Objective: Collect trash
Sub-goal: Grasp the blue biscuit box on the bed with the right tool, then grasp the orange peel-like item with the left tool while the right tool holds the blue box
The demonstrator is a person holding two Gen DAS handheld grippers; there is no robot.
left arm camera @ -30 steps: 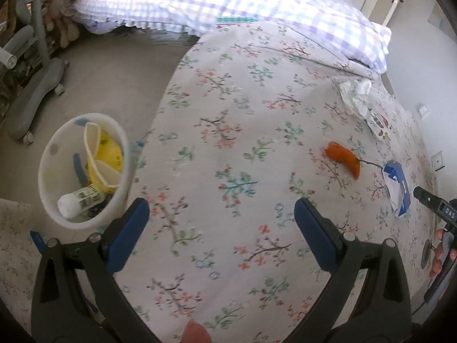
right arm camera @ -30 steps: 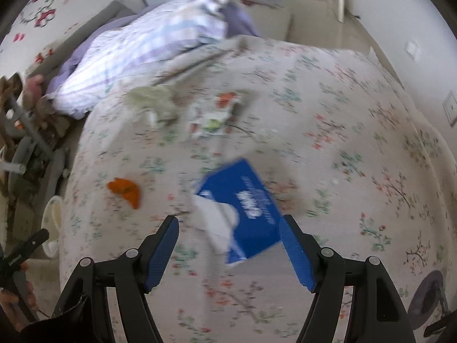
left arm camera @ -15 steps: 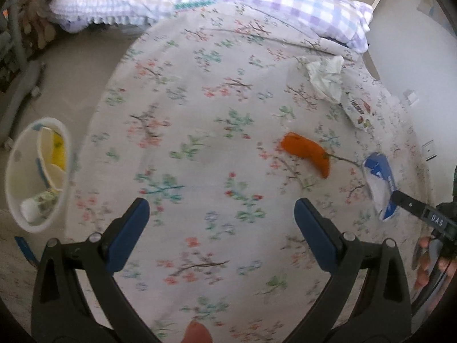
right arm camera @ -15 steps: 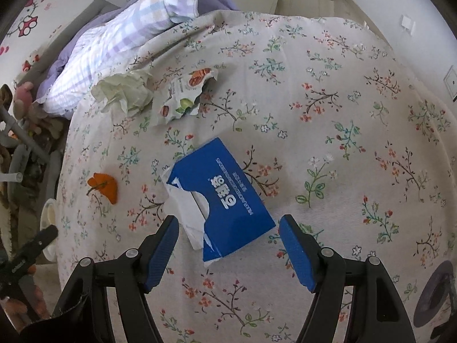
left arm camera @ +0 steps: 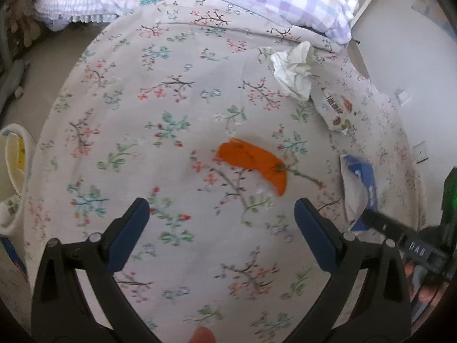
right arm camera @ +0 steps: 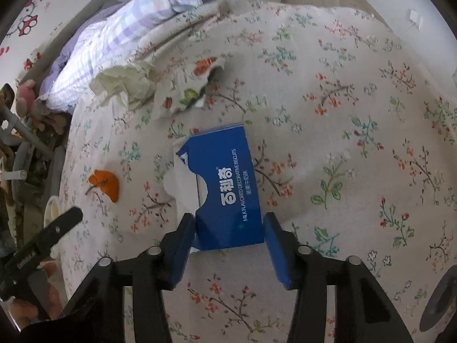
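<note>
The right gripper [right arm camera: 228, 240] straddled the near end of the blue biscuit box [right arm camera: 225, 188], jaws closing, one pad at each long side. The left pad looked just against the cardboard; the right pad seemed to show a sliver of bedspread [right arm camera: 357, 114] beside it, so we judged the grip not yet made. The box's long axis ran straight out from the gripper, away along the line of its fingers, so the pads met the narrow width. We judged this hand plainly the nearer to the box.

The box lay flat, printed face up, its flap torn open on the gripper's left with white liner showing.

The left gripper [left arm camera: 221, 234] hung unclenched over bare bedspread, nothing between its pads. The orange peel [left arm camera: 254, 164] lay just beyond it, slightly toward its right finger, long axis slanting across the gap. Farther out to the right lay a crumpled tissue [left arm camera: 294, 71] and a snack wrapper [left arm camera: 335, 108], touching. The white bin [left arm camera: 11, 177] stood off the bed's edge to the far left.
</note>
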